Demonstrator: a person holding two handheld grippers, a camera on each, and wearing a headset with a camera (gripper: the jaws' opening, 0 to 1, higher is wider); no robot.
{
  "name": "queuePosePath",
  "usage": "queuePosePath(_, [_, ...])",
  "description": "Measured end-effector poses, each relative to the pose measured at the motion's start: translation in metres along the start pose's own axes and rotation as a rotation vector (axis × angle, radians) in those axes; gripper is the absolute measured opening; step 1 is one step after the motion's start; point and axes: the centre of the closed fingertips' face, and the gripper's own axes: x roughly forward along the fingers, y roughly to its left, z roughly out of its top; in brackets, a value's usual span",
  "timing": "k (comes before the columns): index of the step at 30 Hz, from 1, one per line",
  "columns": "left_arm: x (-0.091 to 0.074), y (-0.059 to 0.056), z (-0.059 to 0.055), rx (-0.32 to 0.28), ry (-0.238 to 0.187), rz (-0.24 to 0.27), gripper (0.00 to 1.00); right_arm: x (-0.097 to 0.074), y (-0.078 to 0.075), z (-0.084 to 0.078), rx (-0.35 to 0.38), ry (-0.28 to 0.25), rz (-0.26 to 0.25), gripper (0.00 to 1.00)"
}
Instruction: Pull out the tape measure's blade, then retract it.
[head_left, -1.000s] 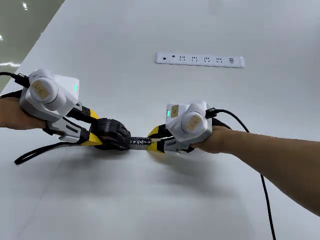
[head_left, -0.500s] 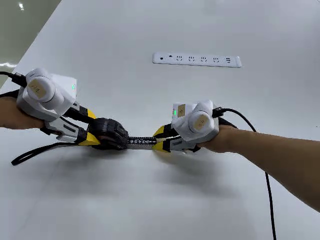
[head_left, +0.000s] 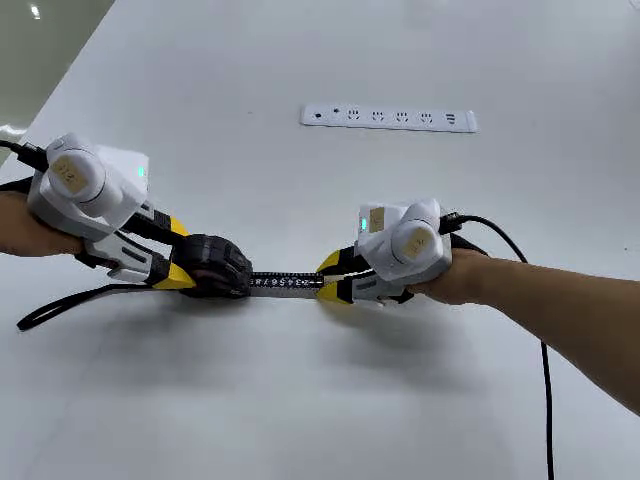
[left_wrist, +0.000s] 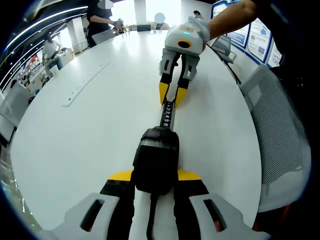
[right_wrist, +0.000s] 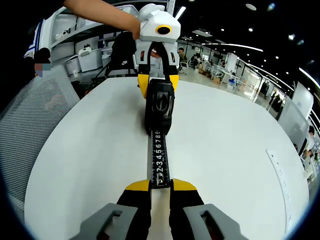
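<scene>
The blade (head_left: 285, 282) shows more length now than a second ago. The right gripper (head_left: 331, 278), its jaws closed on the blade's end, has moved further from the tape measure's case (head_left: 215, 264). The left gripper (head_left: 180, 255) clamps this case from both sides, toward the left edge of the bench (head_left: 300, 400). I judge that the pulling-out is in progress and the retracting is not yet begun. The only container is the case itself; the rest of the blade is presumably wound inside it.
</scene>
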Motion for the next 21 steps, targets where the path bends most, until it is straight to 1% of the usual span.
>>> queuePosePath(10, [0.0,0.0,0.001,-0.004,0.002,-0.003,0.24,-0.012,-0.001,-0.011,0.011,0.013,-0.008,0.09])
queuePosePath(21, [0.001,-0.001,0.001,-0.006,0.005,-0.005,0.24,-0.021,-0.001,-0.02,0.017,0.031,-0.018,0.09])
